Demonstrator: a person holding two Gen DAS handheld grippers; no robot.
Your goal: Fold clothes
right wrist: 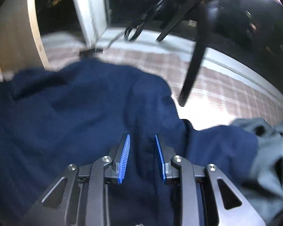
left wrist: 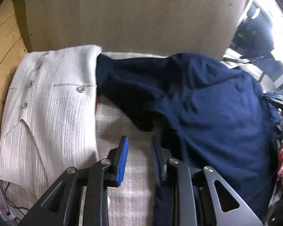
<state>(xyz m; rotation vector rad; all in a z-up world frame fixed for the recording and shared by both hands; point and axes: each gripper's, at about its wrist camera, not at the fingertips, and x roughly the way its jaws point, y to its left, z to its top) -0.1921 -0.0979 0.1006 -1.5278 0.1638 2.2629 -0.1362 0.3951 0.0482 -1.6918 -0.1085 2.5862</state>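
Dark navy knit garment [left wrist: 207, 101] lies rumpled on checked pink-white bed cover [left wrist: 122, 124], unfolded.

Folded white ribbed cardigan [left wrist: 47, 103] set aside just left, likely clearing work space.

Left hand-held gripper [left wrist: 139, 160] agape, empty, at navy edge.

Right hand-held gripper [right wrist: 142, 156] agape, straddling navy ridge [right wrist: 143, 131], likely lined up for pinch.

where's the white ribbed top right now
In the left wrist view the white ribbed top lies folded at the left on the checked cloth, its right edge meeting the navy garment.

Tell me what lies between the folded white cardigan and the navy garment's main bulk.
In the left wrist view, a bare strip of checked bedcover separates white cardigan from navy garment; farther back its dark sleeve reaches the cardigan's edge.
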